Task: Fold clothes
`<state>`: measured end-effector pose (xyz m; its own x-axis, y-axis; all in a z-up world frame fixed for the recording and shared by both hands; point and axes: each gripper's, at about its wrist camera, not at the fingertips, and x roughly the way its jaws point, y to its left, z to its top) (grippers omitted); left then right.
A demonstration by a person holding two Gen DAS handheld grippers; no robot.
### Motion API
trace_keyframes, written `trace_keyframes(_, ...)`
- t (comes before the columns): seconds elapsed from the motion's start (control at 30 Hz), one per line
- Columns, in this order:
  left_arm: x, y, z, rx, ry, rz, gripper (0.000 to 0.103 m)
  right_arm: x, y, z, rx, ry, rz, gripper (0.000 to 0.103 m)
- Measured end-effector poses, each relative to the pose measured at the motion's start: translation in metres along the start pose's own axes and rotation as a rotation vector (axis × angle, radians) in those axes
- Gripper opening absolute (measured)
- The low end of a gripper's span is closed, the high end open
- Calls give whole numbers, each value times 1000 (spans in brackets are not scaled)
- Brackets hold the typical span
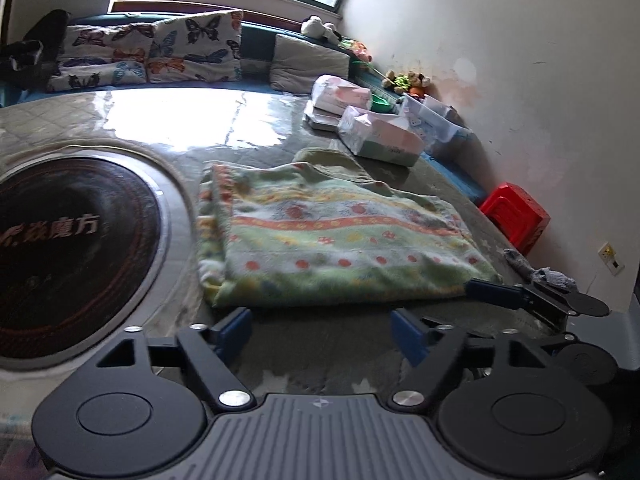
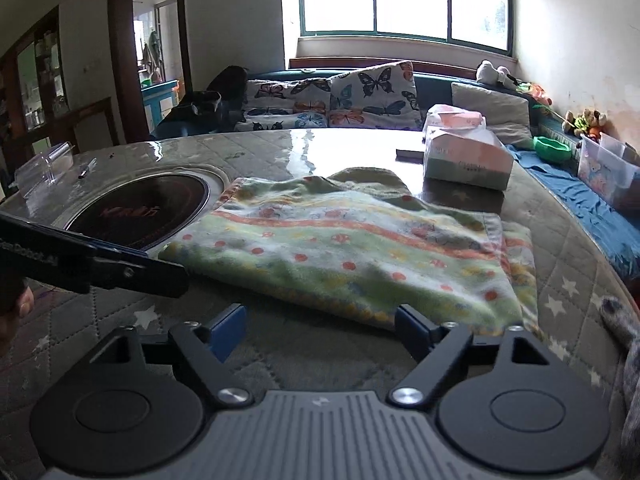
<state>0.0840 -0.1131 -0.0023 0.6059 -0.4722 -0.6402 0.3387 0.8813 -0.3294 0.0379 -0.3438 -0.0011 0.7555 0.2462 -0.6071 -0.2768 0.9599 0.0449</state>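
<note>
Garment: a fleecy pale-green cloth with orange stripes and red dots [image 1: 340,236], lying flat on the quilted grey-green surface with white stars [image 2: 568,280], just in front of both claws.
Fold state: it rests as a tidy, roughly rectangular stack with layered edges showing along one side, so at least one fold looks done; an olive-green part pokes out at its far edge.
What is left: judging by the shape, perhaps one more fold or simply moving on; a grey speckled fabric piece [image 2: 624,332] lies at the near right edge of the surface and may be the next item.
Left claw [image 1: 320,330]: its blue-padded jaws stand wide apart with nothing between them, just short of the cloth's near edge.
Right claw [image 2: 320,330]: jaws also wide apart and empty, its right finger close to the cloth's near corner.
Round inset: a dark circular glass hob plate with a metal rim [image 1: 72,256] sits in the surface just left of the cloth.
Writing on hob: white Chinese characters, the last two reading "魔方"; the rest is blurred.
Writing on tool: pale lettering on the left claw's arm, seen from the right wrist, too cut off to read.
Packages: plastic-wrapped pink and white tissue packs [image 2: 464,156] beyond the cloth; their print is too small to read.
Background: butterfly-print cushions [image 2: 372,96] under a bright window.
</note>
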Motion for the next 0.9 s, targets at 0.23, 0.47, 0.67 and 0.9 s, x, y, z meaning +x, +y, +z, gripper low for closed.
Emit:
trace_keyframes(0.23,-14,4,-9,5,-16,16,100,-4,8,-10,25,8,-13,98)
trace_keyframes(0.47,-21,6,-18,14,-16,33,103,-8,14,-15,31,7,-34,103)
trace_keyframes(0.67,-24,9,-24,4,-4,42,103,-8,17,-16,38,7,-47,103)
trace_keyframes(0.9,-27,10,-27,5,-5,58,103,-7,17,-17,50,4,-68,103)
